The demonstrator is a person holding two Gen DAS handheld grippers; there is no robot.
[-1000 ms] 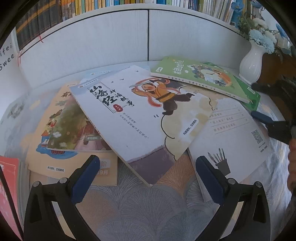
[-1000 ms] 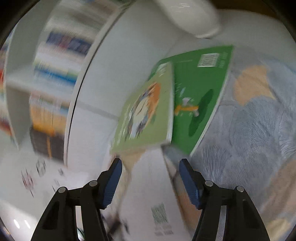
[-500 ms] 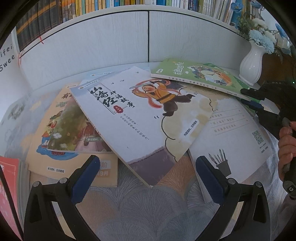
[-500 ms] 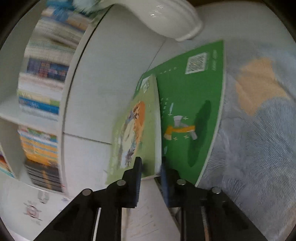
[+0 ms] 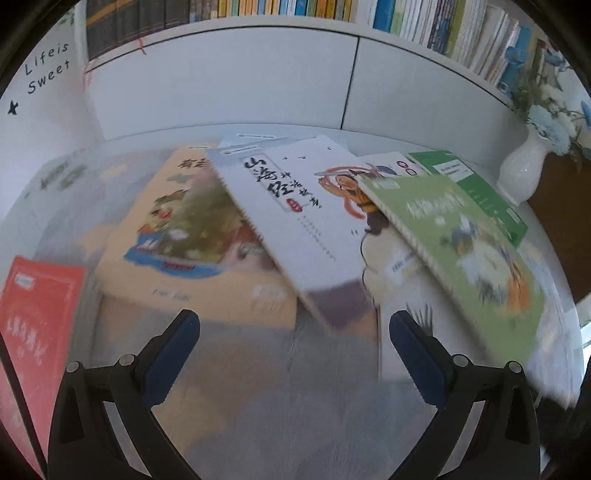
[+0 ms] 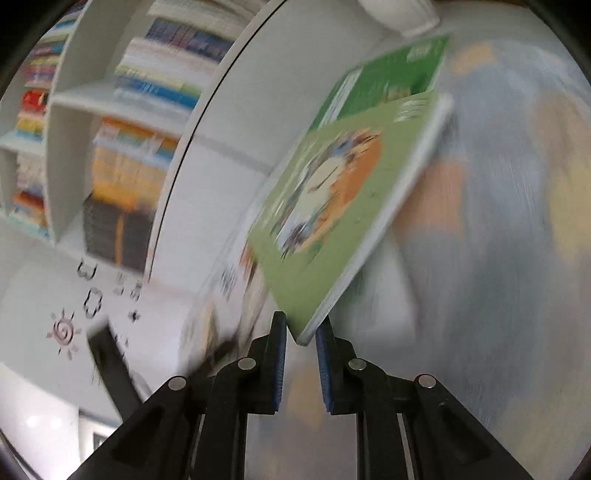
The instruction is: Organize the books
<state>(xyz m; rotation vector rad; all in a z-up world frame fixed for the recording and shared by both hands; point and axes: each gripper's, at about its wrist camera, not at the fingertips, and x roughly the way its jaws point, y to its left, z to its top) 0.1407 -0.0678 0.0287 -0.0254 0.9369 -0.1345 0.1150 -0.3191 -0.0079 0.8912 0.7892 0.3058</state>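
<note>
A light green picture book hangs tilted above the table, its near corner pinched by my right gripper, which is shut on it. In the left wrist view the same light green book lies across the right side of the pile. Under it sit a white book with black brush lettering, an orange illustrated book and a dark green book. A red book lies at the far left. My left gripper stands open above the patterned cloth in front of the pile, holding nothing.
A white vase of blue flowers stands at the back right. White cupboard panels run behind the table, with shelves of upright books above. More shelved books show in the right wrist view. The patterned tablecloth covers the near table.
My right gripper closed on the light green book's corner and pulled it up and off the dark green book, toward the near side. The left gripper shifted, staying open.
</note>
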